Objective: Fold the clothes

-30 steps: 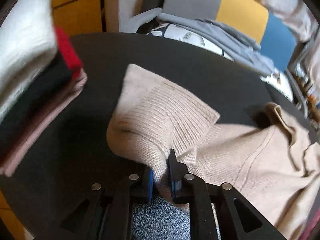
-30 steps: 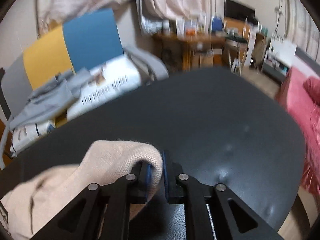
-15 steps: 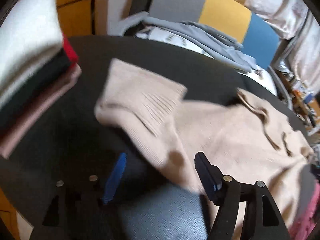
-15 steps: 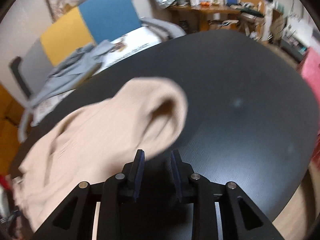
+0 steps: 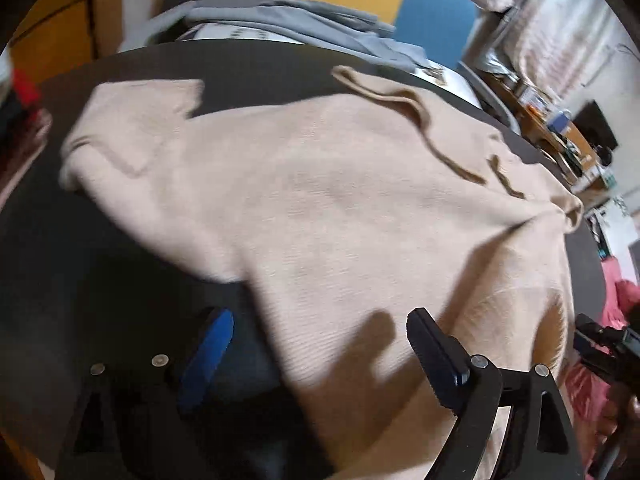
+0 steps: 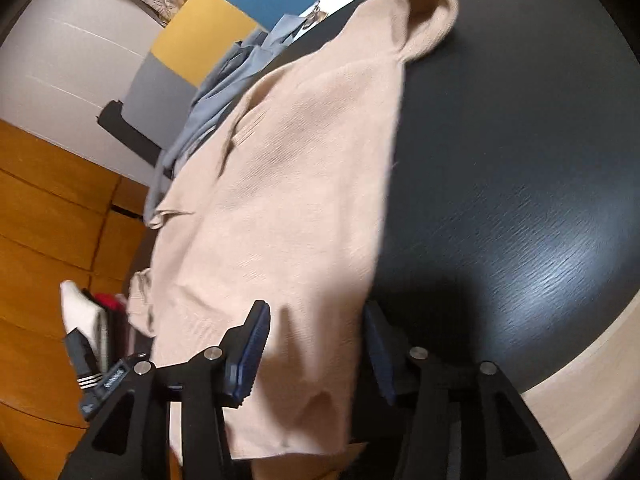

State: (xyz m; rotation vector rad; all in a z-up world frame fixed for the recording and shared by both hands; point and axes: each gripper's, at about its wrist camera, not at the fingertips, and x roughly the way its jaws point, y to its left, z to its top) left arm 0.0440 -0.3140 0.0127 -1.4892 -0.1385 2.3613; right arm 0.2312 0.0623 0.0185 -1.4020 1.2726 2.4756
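A beige knit sweater (image 5: 320, 200) lies spread across the round black table (image 5: 248, 64), its lower part hanging over the near edge. My left gripper (image 5: 320, 332) is open above the sweater's near part, holding nothing. In the right wrist view the same sweater (image 6: 288, 184) runs from a sleeve end at the far side down to the near edge, and my right gripper (image 6: 316, 344) is open over its hem with cloth lying between the spread fingers but not pinched. The right gripper's body (image 5: 608, 344) shows at the right edge of the left wrist view.
A chair with grey, yellow and blue panels (image 6: 224, 20) stands behind the table, with grey clothes (image 5: 304, 28) piled on it. A stack of folded garments (image 6: 96, 320) sits at the table's left edge. Bare black tabletop (image 6: 520, 160) lies right of the sweater. Orange cabinet (image 6: 48, 216) at left.
Both grippers have let go of the sweater and opened wide. They have pulled back toward the near edge, and the sweater now lies spread flat across the table.
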